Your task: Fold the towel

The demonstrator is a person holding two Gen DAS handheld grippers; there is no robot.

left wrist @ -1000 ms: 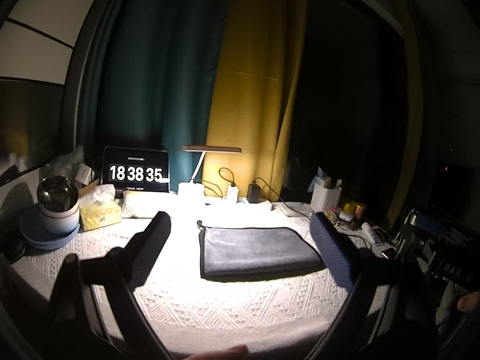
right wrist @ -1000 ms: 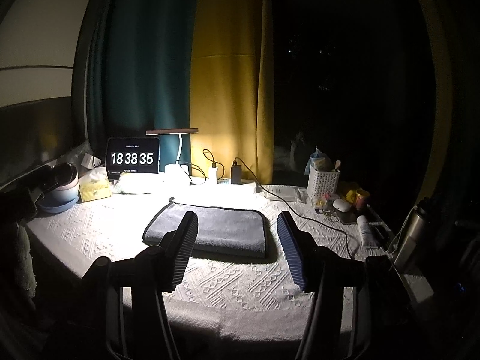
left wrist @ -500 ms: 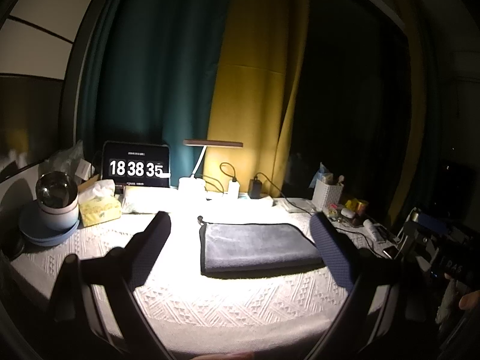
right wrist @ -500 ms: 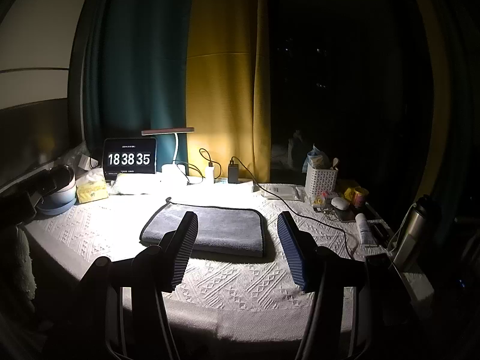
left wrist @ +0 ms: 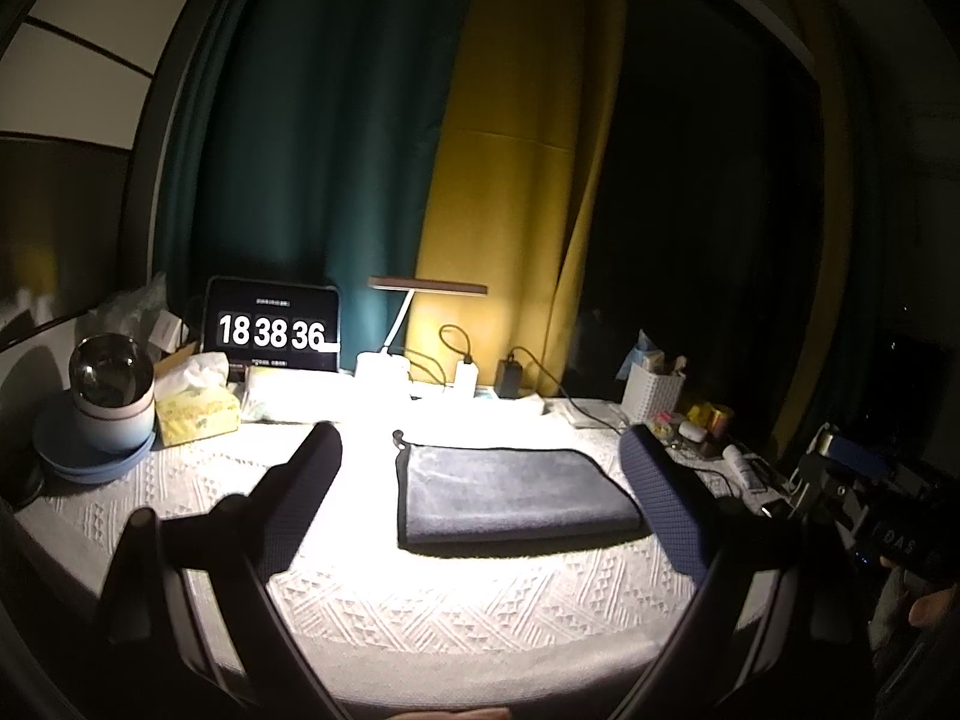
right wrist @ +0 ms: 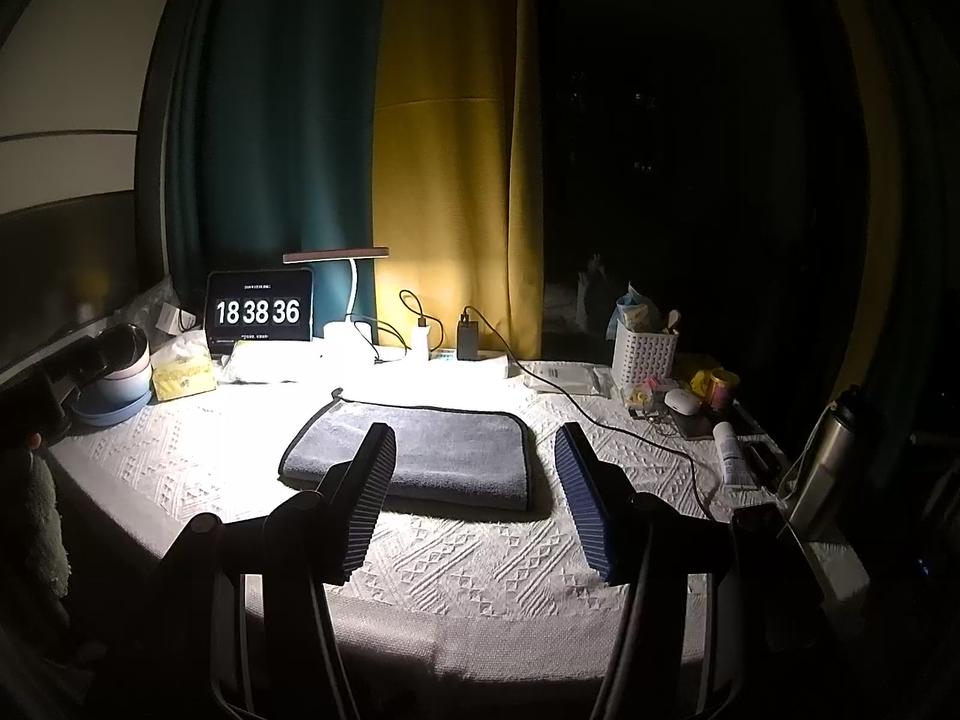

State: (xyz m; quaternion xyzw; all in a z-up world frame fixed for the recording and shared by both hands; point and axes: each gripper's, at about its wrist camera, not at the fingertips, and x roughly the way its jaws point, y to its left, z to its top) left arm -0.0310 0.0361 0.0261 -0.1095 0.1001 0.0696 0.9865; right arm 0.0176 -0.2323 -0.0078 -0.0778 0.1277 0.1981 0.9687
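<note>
A grey towel (left wrist: pixel 510 495) lies folded into a flat rectangle on the white patterned tablecloth (left wrist: pixel 456 600), under the desk lamp's light. It also shows in the right wrist view (right wrist: pixel 420 456). My left gripper (left wrist: pixel 480 450) is open and empty, held back from the table's near edge with the towel showing between its fingers. My right gripper (right wrist: pixel 474 438) is open and empty, also above the near edge, with the towel's near right part between its fingers. Neither gripper touches the towel.
A clock tablet (left wrist: pixel 273 327), desk lamp (left wrist: pixel 426 288), chargers and cables (right wrist: pixel 630 426) line the back. A tissue box (left wrist: pixel 195 411) and a cup on plates (left wrist: pixel 108 402) stand at left. A white basket (right wrist: pixel 645 354), small items and a metal bottle (right wrist: pixel 822 474) stand at right.
Both grippers have drawn back slightly from the table and stay open. The towel has not moved. The clock went from 18:38:35 to 18:38:36.
</note>
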